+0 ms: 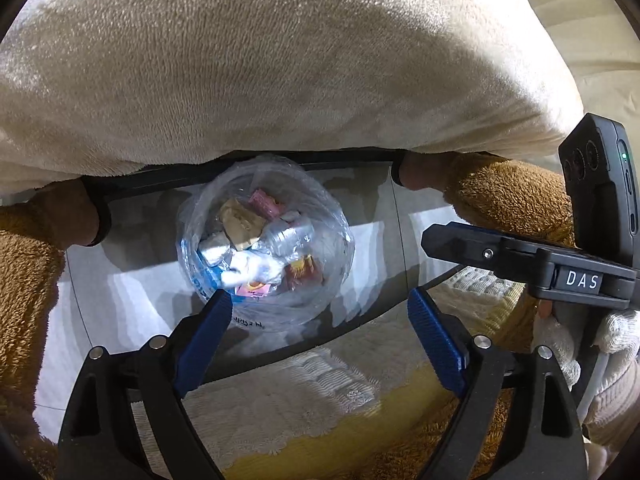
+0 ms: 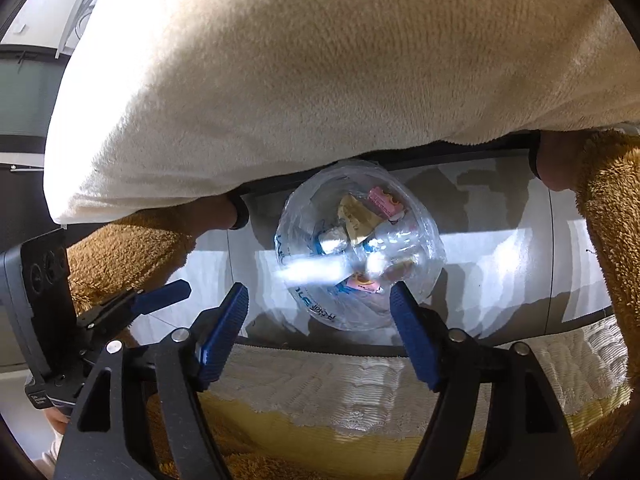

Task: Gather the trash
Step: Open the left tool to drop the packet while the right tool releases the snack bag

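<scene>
Both my tools point steeply down at a clear plastic bag standing open-mouthed on the pale tiled floor, just in front of my knees in brown fleece trousers and below the hem of my cream fleece top. Inside the bag lie crumpled wrappers: a pink one, a tan paper piece, a silver foil scrap and a red packet. My left tool has its blue pads apart with nothing between them, the left pad at the bag's near rim. My right tool also stands apart and empty, above the bag's near edge. A cream and yellow mat lies beneath both tools, nearer to me than the bag. My gloved right hand shows beside the left tool.
</scene>
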Demonstrator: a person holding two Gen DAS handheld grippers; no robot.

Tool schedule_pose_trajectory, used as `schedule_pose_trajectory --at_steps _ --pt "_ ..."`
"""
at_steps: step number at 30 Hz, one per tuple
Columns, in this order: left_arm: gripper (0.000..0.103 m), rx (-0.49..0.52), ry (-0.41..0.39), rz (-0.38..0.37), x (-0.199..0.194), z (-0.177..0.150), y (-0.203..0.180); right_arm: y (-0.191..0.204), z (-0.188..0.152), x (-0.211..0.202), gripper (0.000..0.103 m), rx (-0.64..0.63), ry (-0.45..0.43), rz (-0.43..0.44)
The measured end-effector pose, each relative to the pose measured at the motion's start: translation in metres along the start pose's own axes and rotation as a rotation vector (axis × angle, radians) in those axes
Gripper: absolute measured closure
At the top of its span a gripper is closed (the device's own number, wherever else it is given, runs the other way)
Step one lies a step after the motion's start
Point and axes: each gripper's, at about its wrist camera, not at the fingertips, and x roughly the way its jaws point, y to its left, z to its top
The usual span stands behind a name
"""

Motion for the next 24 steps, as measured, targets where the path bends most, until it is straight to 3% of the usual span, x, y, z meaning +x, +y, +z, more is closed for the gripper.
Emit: schedule_pose_trajectory --at_steps 15,24 --pt "0.011 0.044 -0.082 0.061 -0.015 -0.003 -0.005 0.010 -0.005 -0.015 0.030 -0.057 -0.077 0.009" --pt "0.011 0.093 -0.150 0.098 -0.029 -0.007 -0.012 0.015 -0.013 -0.035 0.030 -0.114 -0.169 -0.002"
